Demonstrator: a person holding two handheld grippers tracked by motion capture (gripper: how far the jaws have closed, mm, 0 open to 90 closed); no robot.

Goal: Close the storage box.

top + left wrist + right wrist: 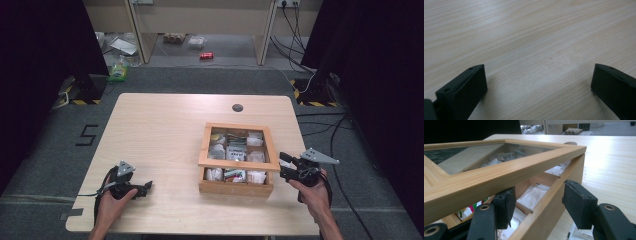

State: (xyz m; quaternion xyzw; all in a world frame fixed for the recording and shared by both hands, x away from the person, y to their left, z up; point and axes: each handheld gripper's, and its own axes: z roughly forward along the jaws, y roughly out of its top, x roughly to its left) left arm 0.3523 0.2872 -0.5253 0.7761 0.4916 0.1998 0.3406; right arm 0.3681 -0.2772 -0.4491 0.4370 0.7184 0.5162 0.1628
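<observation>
From the high view, we see the wooden box (236, 189) sitting right of centre on the surface (160, 135), its glass-paned lid (239, 163) propped partly up at the near edge so the packets in the front compartments show beneath it. Our right claw (283, 166) comes in at the box's right side, just beside the lid's near right corner. Our left claw (148, 187) rests low on the surface, well apart from the box.

Over to the left gripper view: the two black jaws stand wide apart with nothing but bare wood grain (529, 50) between them. Released, idle, waiting.

Now the right gripper view, and here's the action. The jaws are spread and straddle the box's side wall (549, 207): the left pad (505, 206) sits inside, under the raised lid frame (506, 170), and the right pad (579, 205) hangs outside, clear of the wood. No squeeze yet, so released. White packets (531, 196) lie in the compartment below.

We judge this is the lid step, with the claw settling in at the corner. Next it needs to catch the lid frame rather than the wall, then move it in a steady arc about the far hinge, while the left claw could steady the box.
</observation>
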